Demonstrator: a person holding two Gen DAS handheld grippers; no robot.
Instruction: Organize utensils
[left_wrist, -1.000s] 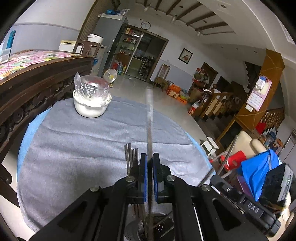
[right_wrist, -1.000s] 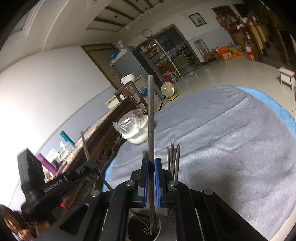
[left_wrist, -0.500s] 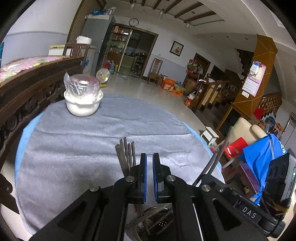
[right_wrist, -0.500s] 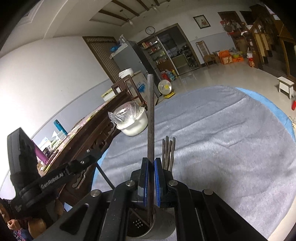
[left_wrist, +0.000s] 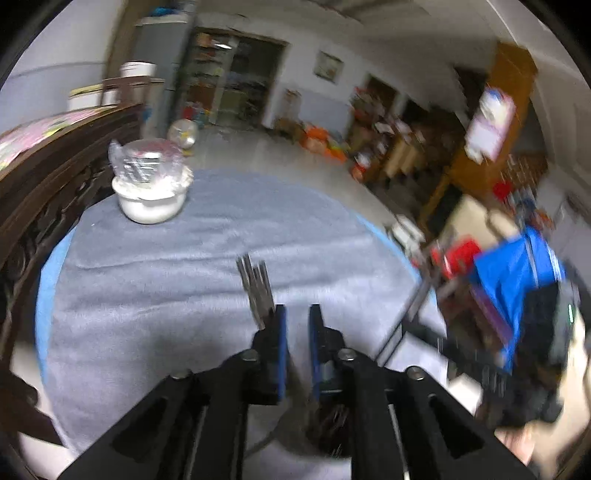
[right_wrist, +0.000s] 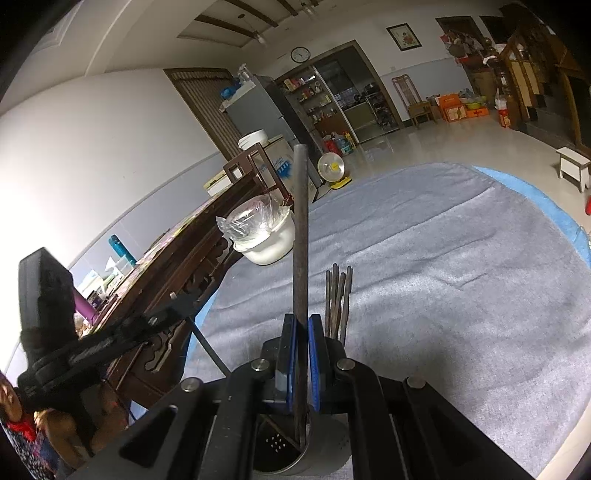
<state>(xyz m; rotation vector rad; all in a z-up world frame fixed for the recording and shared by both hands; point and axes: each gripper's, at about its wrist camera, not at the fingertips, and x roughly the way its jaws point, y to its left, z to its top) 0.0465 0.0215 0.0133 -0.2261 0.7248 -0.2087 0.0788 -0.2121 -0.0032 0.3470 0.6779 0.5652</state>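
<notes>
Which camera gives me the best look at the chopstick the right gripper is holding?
The right wrist view: sharp, it shows the chopstick upright between the right gripper jaws, its lower end in the metal holder. The blurred left wrist view shows only a thin dark rod at right, probably the same chopstick.

No lettering comes through clearly in either view. The left wrist picture is smeared by motion. In the right wrist picture, the raised lettering on the other gripper's black arm (right_wrist: 99, 345) is too blurred to read, and the wall clock (right_wrist: 300, 54) is too small for numerals.
</notes>
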